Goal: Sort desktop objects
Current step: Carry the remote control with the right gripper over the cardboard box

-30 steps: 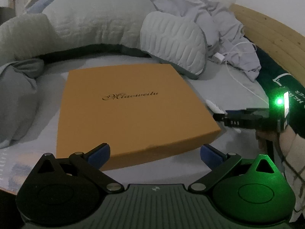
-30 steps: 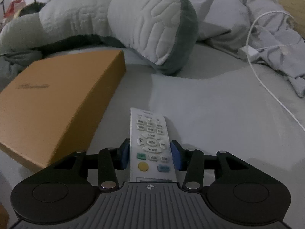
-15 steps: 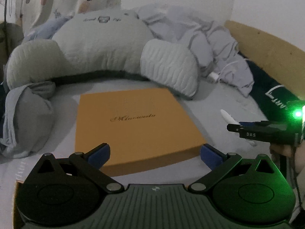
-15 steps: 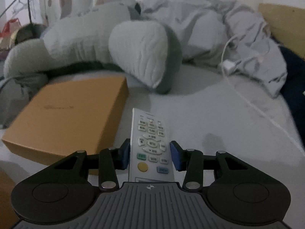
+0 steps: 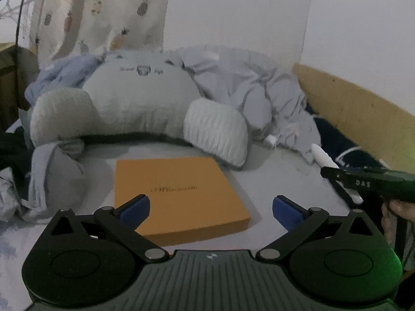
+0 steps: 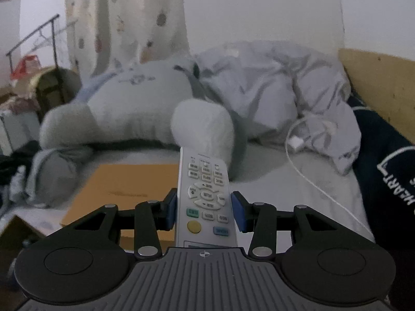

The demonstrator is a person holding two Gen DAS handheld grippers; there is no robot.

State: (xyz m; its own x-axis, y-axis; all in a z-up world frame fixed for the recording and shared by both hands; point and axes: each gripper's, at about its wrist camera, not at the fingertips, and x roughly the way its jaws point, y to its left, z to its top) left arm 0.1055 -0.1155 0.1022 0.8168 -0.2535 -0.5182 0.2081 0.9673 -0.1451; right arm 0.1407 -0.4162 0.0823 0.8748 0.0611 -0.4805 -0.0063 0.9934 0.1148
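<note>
At the lower centre of the right wrist view, the near end of the white remote control was cut off behind the body of the right gripper, and its button labels were too blurred to read. The remote lay clamped between the two blue pads, pointing up-frame, showing grey keys, one green, one yellow and one blue. In the left wrist view, the left gripper stood wide apart and empty above the orange box at frame centre, whose lid script was illegible.

Both views are dim, grainy and bluish, with soft shadows under the pillow. A green glow tints the left gripper housing at lower right. Fisheye bending curves the edges; the right view looks motion-blurred.
</note>
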